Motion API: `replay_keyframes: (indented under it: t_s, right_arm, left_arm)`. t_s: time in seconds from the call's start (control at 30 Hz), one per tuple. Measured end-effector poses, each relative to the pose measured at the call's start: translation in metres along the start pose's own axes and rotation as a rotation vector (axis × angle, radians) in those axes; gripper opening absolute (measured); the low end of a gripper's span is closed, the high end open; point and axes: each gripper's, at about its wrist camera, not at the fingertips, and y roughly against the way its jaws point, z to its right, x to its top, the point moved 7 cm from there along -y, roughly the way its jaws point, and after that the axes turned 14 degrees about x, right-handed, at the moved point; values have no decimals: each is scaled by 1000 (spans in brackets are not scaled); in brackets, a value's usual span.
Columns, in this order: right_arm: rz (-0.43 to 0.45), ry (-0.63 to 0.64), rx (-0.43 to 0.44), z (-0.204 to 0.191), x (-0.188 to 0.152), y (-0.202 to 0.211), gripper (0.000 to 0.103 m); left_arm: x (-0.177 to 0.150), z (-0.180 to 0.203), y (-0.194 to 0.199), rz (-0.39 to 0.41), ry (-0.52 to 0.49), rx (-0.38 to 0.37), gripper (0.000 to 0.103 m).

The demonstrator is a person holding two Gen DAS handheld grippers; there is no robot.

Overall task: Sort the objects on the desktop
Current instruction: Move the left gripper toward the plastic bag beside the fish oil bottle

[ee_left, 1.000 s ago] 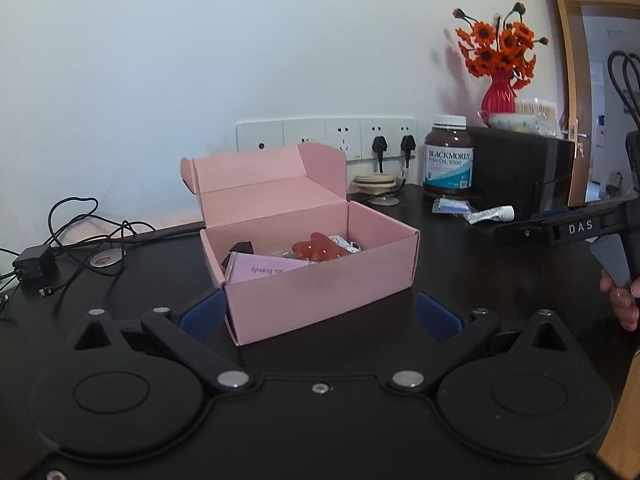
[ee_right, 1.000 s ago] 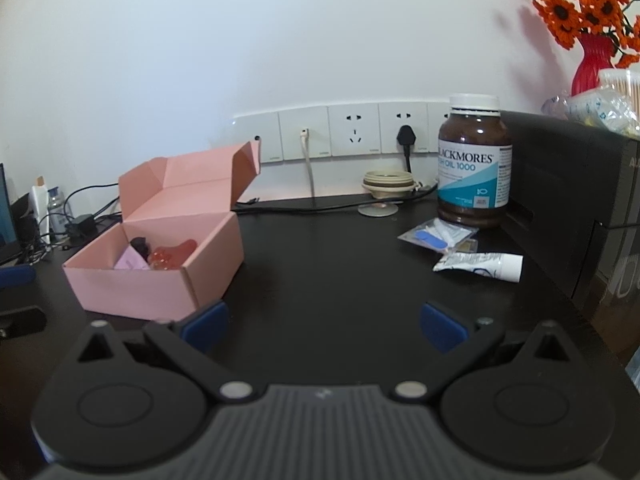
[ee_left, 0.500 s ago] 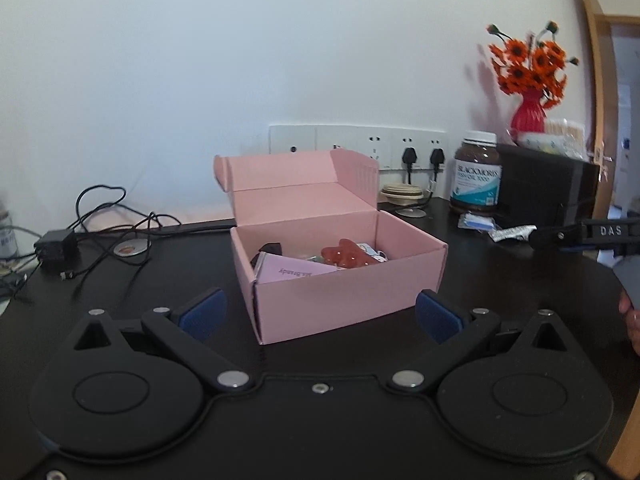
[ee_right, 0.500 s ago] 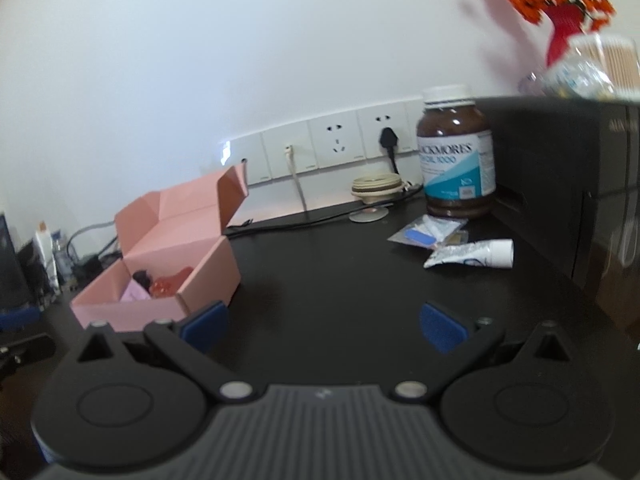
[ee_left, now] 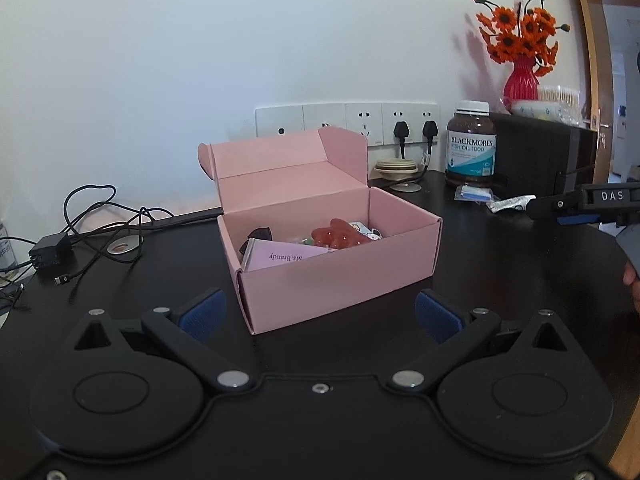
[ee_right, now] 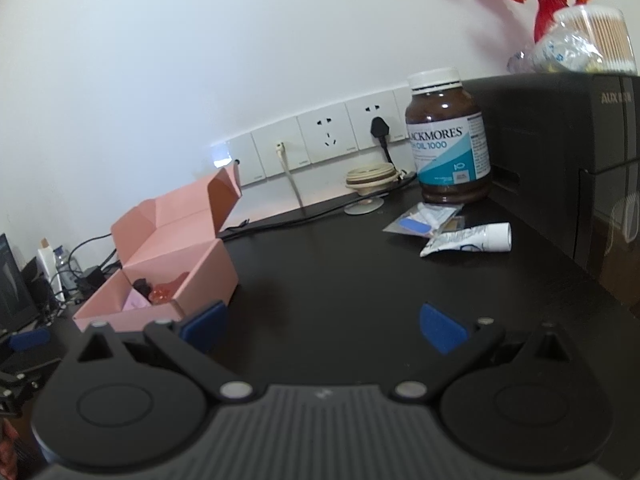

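Closing in on the loose items, the right gripper (ee_right: pixel 322 326) has swung nearer the white tube (ee_right: pixel 470 238) and blue sachet (ee_right: pixel 416 225) beside the fish-oil bottle (ee_right: pixel 447 140).
Both claws are spread and empty; the left gripper (ee_left: pixel 320 314) has drawn back slightly, facing the open pink box (ee_left: pixel 340 276), so a pickup looks next.
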Motion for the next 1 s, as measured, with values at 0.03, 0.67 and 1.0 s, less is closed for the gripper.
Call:
replay_keyframes:
  t_s: [0.03, 0.67, 1.0]
  right_arm:
    - [-4, 6, 1, -1, 0, -1, 102]
    - [-65, 77, 56, 1, 6, -2, 102]
    - [-34, 46, 33, 16, 10, 9, 102]
  left_arm:
    - [0, 0, 0, 0, 1, 1, 103]
    - [2, -1, 5, 26, -48, 174, 103]
    - [1, 20, 3, -3, -133, 89, 103]
